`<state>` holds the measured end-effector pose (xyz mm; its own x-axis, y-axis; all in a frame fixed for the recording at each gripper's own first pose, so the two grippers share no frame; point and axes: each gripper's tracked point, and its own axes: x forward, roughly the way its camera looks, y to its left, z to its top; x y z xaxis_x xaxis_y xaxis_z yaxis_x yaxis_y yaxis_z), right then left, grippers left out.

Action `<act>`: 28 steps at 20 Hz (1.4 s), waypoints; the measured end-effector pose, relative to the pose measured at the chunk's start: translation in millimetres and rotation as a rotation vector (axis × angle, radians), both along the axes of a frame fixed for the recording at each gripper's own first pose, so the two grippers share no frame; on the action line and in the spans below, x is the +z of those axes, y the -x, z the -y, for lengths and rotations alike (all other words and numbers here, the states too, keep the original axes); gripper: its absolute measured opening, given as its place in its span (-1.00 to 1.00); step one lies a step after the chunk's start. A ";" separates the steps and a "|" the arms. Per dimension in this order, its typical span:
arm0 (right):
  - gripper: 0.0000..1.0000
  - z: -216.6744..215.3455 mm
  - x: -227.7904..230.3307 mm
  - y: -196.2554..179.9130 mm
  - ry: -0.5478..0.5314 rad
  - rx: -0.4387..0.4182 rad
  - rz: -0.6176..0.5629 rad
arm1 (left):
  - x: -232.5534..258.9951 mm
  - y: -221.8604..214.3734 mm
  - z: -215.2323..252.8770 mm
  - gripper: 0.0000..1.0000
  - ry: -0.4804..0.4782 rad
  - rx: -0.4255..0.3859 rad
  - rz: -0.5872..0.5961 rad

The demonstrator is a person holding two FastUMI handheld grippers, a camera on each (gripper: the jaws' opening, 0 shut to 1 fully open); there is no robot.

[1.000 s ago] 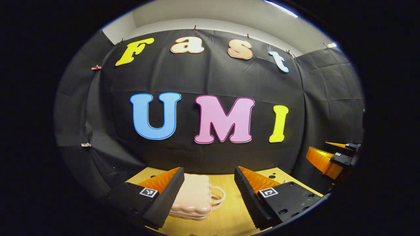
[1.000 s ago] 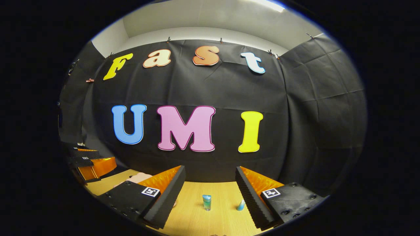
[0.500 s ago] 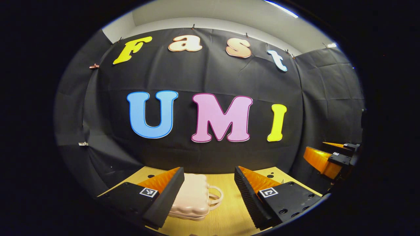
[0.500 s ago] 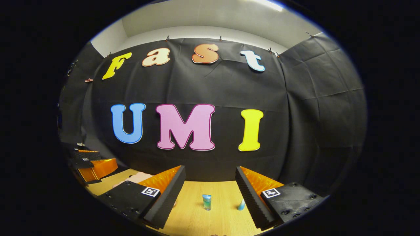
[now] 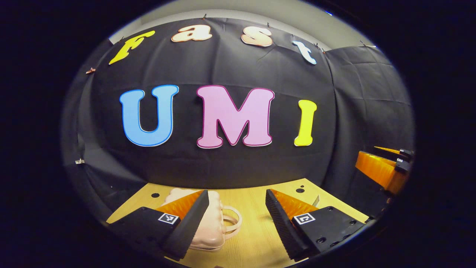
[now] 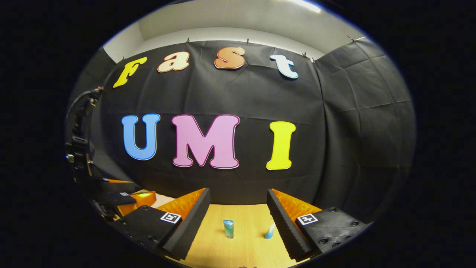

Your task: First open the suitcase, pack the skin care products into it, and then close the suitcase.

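Note:
A pale pink suitcase point(image 5: 212, 227) lies closed on the wooden table point(image 5: 253, 238), its loop handle point(image 5: 232, 221) turned right. My left gripper point(image 5: 236, 208) is open above the table, its left finger partly covering the case. In the right gripper view, a blue-capped bottle point(image 6: 228, 228) and a small blue tube point(image 6: 269, 231) stand upright on the table. My right gripper point(image 6: 238, 210) is open in front of them, holding nothing. The other gripper point(image 5: 383, 167) appears at the right edge of the left gripper view, and my left gripper point(image 6: 122, 197) at the left of the right gripper view.
Black cloth walls close the booth behind the table and on both sides. The tabletop has a few small round holes point(image 5: 299, 190) near its far edge. A cable point(image 6: 80, 100) hangs at the left of the right gripper view.
My left gripper has tipped down and moved forward; more table and suitcase show, and the case sits further left. The right gripper shifted slightly. Both stay open.

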<state>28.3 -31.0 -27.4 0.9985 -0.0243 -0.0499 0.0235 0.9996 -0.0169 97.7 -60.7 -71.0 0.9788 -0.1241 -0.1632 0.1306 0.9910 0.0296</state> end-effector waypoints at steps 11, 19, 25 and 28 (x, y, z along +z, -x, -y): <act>0.94 16.8 -85.8 -38.1 -0.061 0.117 -0.184 | -190.6 -131.2 33.3 0.54 -0.080 0.040 -0.429; 0.94 51.4 -116.3 -53.1 -0.109 0.114 -0.271 | -269.3 -153.1 -0.3 0.07 -0.254 0.205 -0.623; 0.94 54.2 -123.8 -57.0 -0.136 0.107 -0.308 | -256.3 -156.8 7.2 -0.70 -0.250 0.156 -0.595; 0.94 43.7 -119.8 -58.3 -0.135 0.134 -0.298 | -227.6 -153.2 9.2 -0.84 -0.205 0.126 -0.581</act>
